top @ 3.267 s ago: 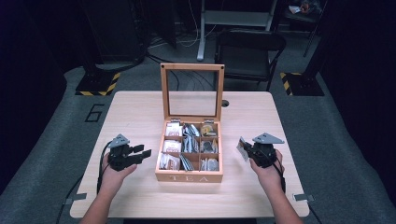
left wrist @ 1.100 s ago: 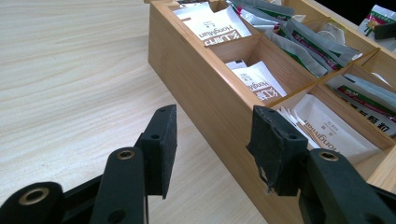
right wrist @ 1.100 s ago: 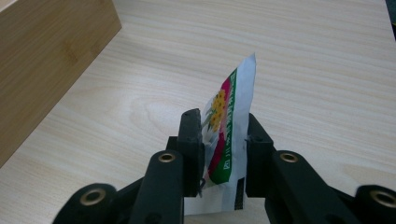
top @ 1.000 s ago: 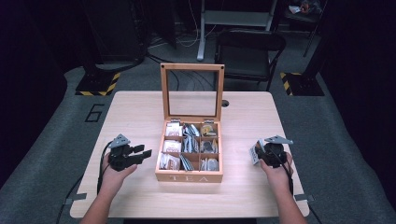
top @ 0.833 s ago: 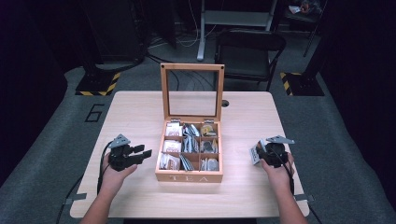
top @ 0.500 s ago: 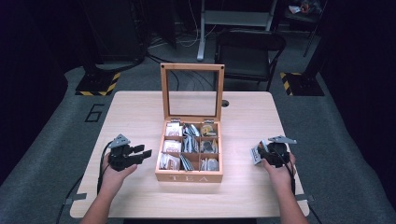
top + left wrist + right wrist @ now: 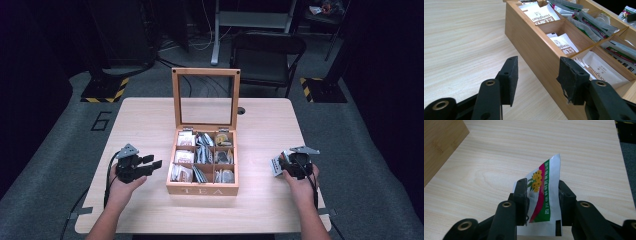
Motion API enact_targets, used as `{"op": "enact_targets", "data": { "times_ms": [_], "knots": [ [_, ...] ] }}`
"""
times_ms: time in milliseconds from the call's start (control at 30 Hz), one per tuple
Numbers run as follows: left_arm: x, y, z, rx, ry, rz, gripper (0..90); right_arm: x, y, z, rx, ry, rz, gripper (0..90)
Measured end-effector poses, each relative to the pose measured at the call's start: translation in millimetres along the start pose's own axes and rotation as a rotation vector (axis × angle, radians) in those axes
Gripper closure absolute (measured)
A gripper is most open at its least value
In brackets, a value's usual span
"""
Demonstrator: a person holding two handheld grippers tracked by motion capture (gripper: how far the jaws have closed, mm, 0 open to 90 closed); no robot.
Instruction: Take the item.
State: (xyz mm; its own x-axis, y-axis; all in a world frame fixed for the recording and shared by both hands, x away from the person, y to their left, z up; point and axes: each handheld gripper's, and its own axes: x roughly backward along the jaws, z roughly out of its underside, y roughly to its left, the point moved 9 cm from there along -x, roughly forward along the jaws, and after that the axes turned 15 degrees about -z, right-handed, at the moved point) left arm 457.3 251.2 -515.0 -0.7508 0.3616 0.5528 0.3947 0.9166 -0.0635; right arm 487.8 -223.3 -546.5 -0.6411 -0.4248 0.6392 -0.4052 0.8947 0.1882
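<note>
tea box (image 7: 202,190): "TEA" | floor (image 7: 102,120): "6" | white sachets (image 7: 544,15): "HongMan"

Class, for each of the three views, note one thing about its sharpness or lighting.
High view: soft; table lit, surroundings dark. Left gripper view: the near tool sharp, far tea box compartments softer. Right gripper view: sachet crisp, its upper edge glaring.

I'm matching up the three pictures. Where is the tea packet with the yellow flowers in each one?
High view: tea packet at the right gripper, right of the tea box.
Right gripper view: packet centre, between the jaws.
Left gripper view: not seen there.
Shared landmark: the tea box.
</note>
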Motion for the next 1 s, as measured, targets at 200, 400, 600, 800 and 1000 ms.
{"op": "enact_targets", "data": {
  "times_ms": [200, 400, 600, 800, 1000],
  "knots": [
    [0.2, 0.3, -0.1, 0.002, 0.000, -0.003, 49.9, 4.1, -2.4, -2.7, -0.006, -0.006, 0.020, 64.1],
    [-0.5, -0.2, 0.4, -0.002, 0.004, -0.001, 49.8, 11.8, 2.9, -14.7, 0.028, -0.025, 0.031, 62.5],
    [-0.6, -0.2, 0.6, -0.006, 0.006, 0.001, 49.9, 12.0, 10.6, -22.3, 0.062, -0.022, 0.019, 62.6],
    [-0.6, -0.3, 0.4, -0.002, 0.006, -0.001, 49.6, 4.6, 22.8, -26.4, 0.074, -0.013, -0.027, 62.5],
    [-0.4, 0.3, 0.5, 0.004, 0.006, -0.001, 49.4, -0.9, 39.3, -38.9, 0.109, -0.006, -0.091, 60.8]
  ]
}}
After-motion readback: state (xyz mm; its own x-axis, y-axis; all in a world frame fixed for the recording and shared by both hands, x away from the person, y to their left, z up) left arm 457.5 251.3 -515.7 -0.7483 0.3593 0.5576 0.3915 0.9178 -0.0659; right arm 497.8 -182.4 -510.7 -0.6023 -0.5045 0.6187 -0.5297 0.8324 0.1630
